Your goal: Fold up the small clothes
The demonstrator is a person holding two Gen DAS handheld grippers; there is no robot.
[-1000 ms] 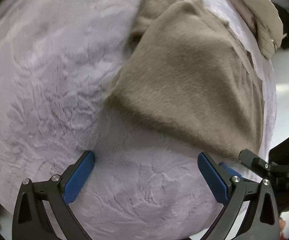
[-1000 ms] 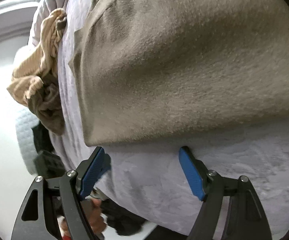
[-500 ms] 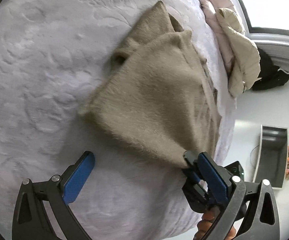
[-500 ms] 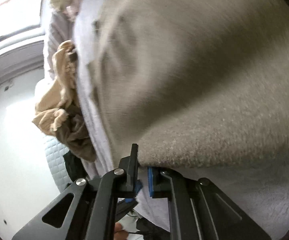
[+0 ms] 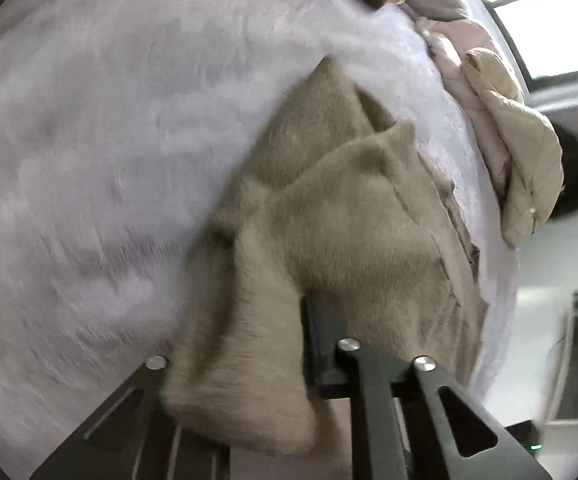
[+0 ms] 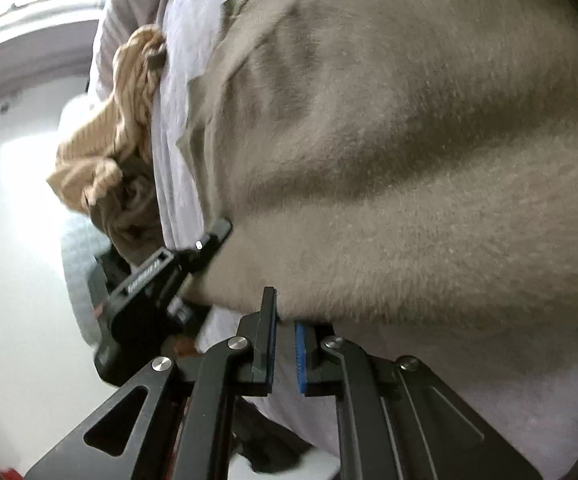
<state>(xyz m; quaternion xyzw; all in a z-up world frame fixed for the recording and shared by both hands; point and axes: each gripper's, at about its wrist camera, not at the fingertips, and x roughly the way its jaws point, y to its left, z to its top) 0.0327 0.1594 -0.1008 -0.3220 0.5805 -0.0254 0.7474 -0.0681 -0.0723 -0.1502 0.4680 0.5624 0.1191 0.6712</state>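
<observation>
Bed cover (image 5: 89, 140), pale lilac and plush, filling the left wrist view from 7 to 1 o'clock; serving as the folding surface. Spare clothes: cream jacket (image 5: 525, 168) heaped at 2 o'clock along the bed edge, tan knit (image 6: 121, 120) bunched at 9 o'clock in the right wrist view, both kept clear of the working area. Beige sweater (image 5: 349, 220) spread at centre of the cover, near edge lifted off it and bunched toward 6 o'clock. Left gripper (image 5: 237, 364) clamped on that near edge, cloth draped over the pads. Right gripper (image 6: 285, 336) pinched narrow on the same hem at 6 o'clock. Two-corner hold judged as preparation for carrying the hem over into a fold.
</observation>
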